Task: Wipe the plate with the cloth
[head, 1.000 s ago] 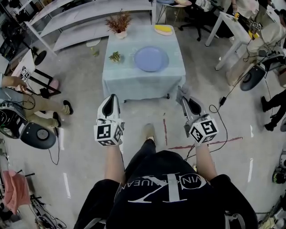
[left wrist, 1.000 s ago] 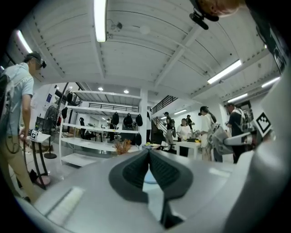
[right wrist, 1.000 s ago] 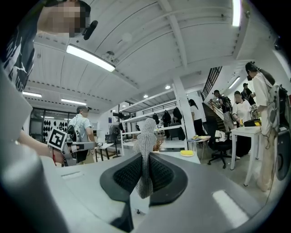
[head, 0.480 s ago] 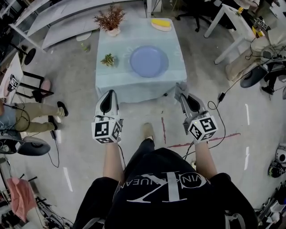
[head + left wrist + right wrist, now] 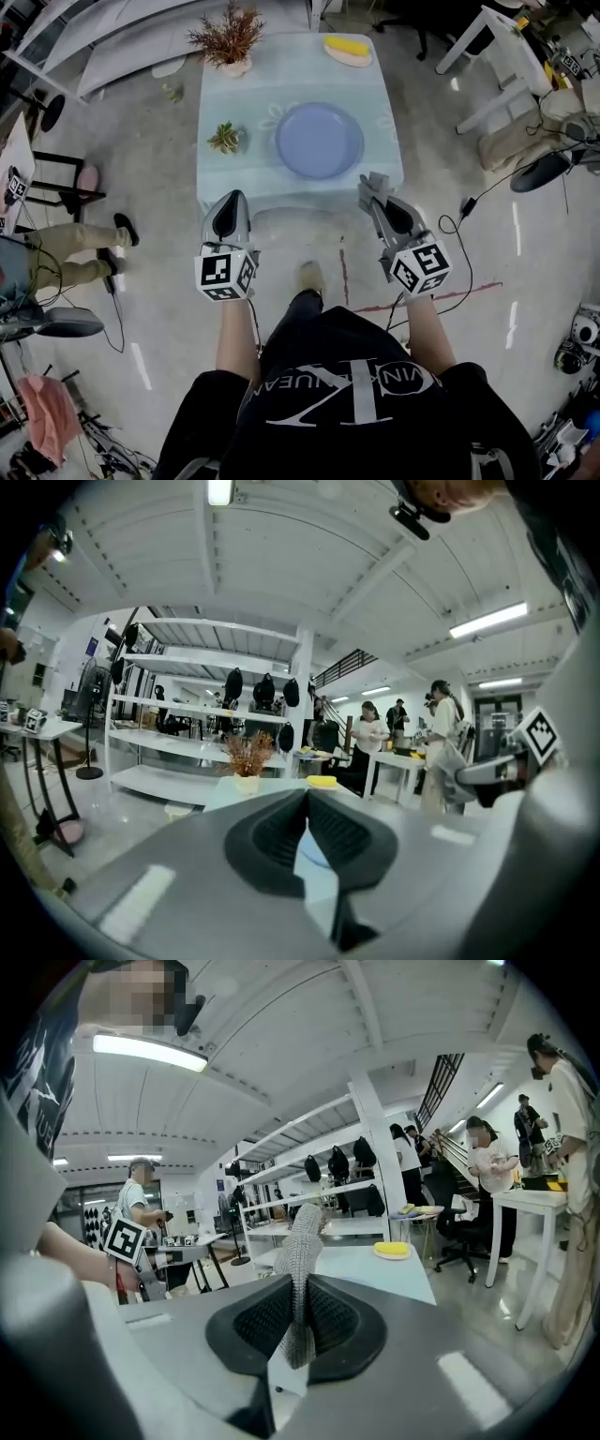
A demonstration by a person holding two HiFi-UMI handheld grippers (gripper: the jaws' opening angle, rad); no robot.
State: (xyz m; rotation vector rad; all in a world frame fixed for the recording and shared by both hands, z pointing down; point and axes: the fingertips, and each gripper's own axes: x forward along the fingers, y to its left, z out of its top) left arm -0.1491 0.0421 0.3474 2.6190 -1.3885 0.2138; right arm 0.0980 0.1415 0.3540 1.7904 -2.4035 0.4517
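Observation:
A pale blue plate lies in the middle of a small table with a light blue tablecloth. My right gripper is shut on a grey woven cloth, whose end sticks up between the jaws. It hovers at the table's near right edge, short of the plate. My left gripper is held at the table's near left edge, jaws shut with nothing between them.
On the table stand a dried plant in a white pot, a small green succulent and a yellow sponge on a dish. White shelving, desks, chairs, cables and seated people surround the table.
I have stepped toward the table: it has drawn nearer in the head view, and both grippers now reach its near edge. The cloth stays held in the right gripper.

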